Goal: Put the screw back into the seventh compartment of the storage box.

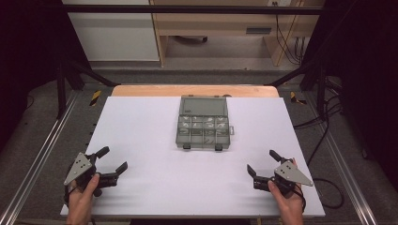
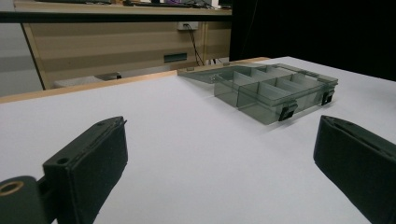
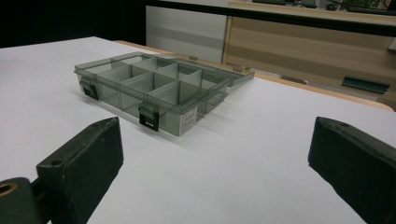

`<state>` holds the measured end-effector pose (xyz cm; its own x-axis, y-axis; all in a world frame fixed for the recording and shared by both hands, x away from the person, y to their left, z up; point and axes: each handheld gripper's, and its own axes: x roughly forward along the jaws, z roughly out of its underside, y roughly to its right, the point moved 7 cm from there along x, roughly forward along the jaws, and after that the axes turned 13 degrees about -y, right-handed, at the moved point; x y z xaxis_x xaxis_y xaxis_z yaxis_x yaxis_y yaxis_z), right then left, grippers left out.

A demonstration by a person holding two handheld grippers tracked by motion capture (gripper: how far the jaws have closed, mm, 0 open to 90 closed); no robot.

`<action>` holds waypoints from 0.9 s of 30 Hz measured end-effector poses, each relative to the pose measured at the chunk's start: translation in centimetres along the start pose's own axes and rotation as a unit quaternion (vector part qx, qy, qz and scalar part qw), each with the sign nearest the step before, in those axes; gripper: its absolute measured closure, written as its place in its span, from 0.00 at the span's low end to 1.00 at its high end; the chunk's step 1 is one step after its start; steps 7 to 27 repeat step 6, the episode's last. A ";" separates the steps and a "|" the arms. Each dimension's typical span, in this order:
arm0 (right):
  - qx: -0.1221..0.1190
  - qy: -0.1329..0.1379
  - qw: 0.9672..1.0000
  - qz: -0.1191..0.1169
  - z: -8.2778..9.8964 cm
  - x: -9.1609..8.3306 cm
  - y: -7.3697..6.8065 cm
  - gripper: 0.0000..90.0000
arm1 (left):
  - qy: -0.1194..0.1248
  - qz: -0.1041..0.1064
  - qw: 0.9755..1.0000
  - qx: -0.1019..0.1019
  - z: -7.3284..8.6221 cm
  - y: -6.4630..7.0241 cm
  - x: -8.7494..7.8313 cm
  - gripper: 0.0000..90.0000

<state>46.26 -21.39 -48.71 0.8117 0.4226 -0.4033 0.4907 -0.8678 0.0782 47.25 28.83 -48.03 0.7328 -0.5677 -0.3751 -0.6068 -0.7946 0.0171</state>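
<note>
One open box (image 1: 203,123) with two latches lay mid-table (image 1: 141,122); left gripper (image 1: 114,160) and right gripper (image 1: 262,162) rested near, jaws apart.

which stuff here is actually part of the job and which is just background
Part of the job:
- compartment box, lid open and lying flat behind it, near the middle of the white table
- left gripper, open, holding nothing
- right gripper, open, holding nothing

Just lying about:
- wooden furniture beyond the table
- cables on the floor at the right
</note>
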 end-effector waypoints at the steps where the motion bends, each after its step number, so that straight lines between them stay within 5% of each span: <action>1: 0.000 -0.001 1.000 0.001 0.0 0.1 0.0 0.04 | 0.001 -0.001 1.000 0.000 0.0 0.0 0.0 0.03; 27: 0.000 -0.006 1.000 0.000 0.1 0.2 -0.1 0.03 | 0.003 -0.006 1.000 0.004 0.0 0.1 -0.1 0.03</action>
